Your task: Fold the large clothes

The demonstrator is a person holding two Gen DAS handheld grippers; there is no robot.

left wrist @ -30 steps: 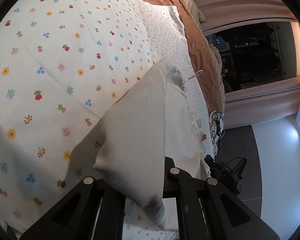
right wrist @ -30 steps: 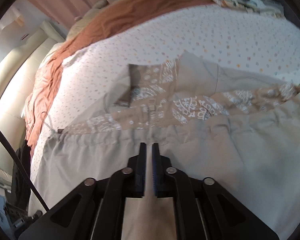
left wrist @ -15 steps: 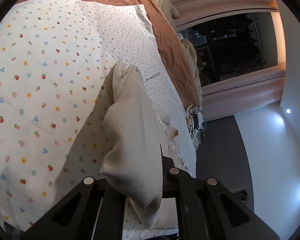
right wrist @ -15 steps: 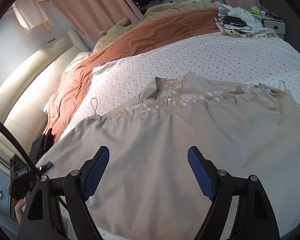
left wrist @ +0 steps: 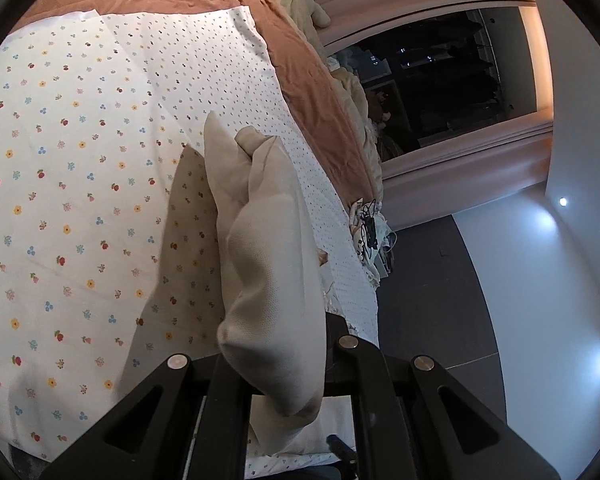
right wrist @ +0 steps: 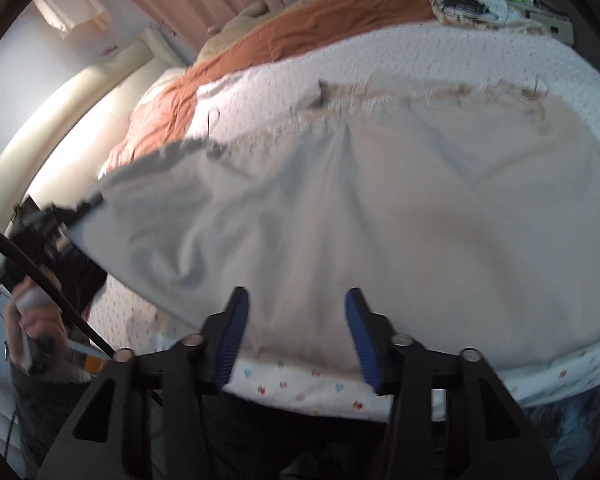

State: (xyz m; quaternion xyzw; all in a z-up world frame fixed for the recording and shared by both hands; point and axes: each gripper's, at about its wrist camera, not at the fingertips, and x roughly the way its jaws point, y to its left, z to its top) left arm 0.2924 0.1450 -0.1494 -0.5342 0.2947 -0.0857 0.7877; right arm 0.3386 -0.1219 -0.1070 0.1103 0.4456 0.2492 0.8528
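Observation:
A large beige garment (right wrist: 380, 208) with a patterned lace band (right wrist: 380, 100) near its far edge lies spread on the bed. My right gripper (right wrist: 296, 320) is open and empty, its blue-padded fingers (right wrist: 236, 328) hovering over the garment's near hem. My left gripper (left wrist: 276, 380) is shut on a bunched corner of the same beige garment (left wrist: 268, 264) and holds it lifted above the floral sheet; the fingertips are hidden by the cloth. In the right wrist view that lifted corner (right wrist: 140, 196) rises at the left, beside the left gripper's body (right wrist: 48, 216).
The bed has a white floral sheet (left wrist: 60, 200), a dotted sheet (right wrist: 420, 52) and an orange-brown blanket (right wrist: 320, 28) at the far side. A pile of cloth and cables (right wrist: 468, 4) lies at the far corner. Dark floor (left wrist: 432, 280) and a dark window (left wrist: 432, 76) lie beyond the bed's edge.
My right gripper let go of the garment's hem, opened, then narrowed and came low over the near hem. My left gripper kept its hold and raised its corner higher.

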